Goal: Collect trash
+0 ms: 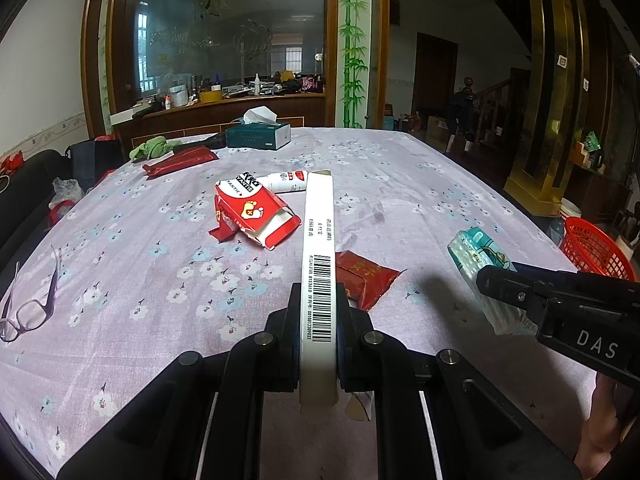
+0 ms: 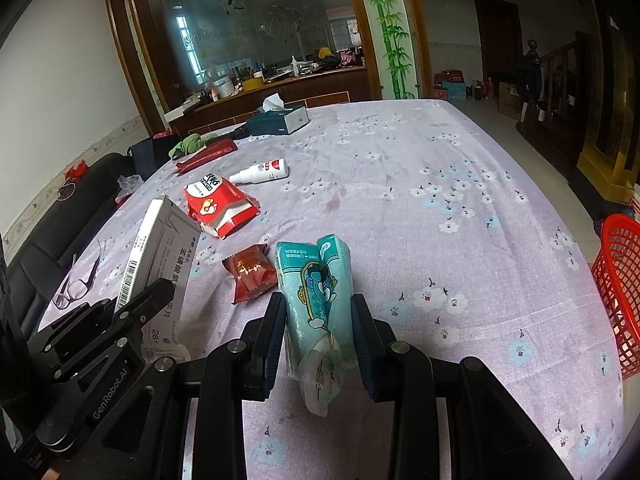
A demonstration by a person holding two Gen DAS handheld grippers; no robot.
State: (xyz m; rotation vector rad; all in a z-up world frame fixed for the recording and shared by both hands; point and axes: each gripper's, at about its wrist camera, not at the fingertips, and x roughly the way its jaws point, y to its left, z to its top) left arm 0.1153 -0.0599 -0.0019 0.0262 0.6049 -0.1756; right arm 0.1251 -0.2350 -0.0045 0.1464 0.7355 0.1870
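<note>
Left tool (image 1: 319,312): my jaws pinch the white carton (image 1: 318,248), centre frame.
Right tool (image 2: 320,320): clamped on the teal tissue pack (image 2: 316,280), lower centre.
Desk (image 2: 440,184): lilac flowered cloth; torn red box (image 2: 218,206), red sachet (image 2: 250,272), white bottle (image 2: 264,171) left of centre.
Room: red basket (image 2: 618,280) at right edge; mirrored wooden cabinet (image 1: 224,32) across the top.

Left gripper (image 1: 318,312) and right gripper (image 2: 320,320) both clamped, seemingly raised side by side.

A lilac bench cloth (image 2: 400,184) bears pale flowers. Near lies a white box (image 1: 318,248), a teal cartoon-printed packet (image 2: 316,292), a red wrapper (image 2: 250,270); far right, a red basket (image 2: 618,280).
</note>
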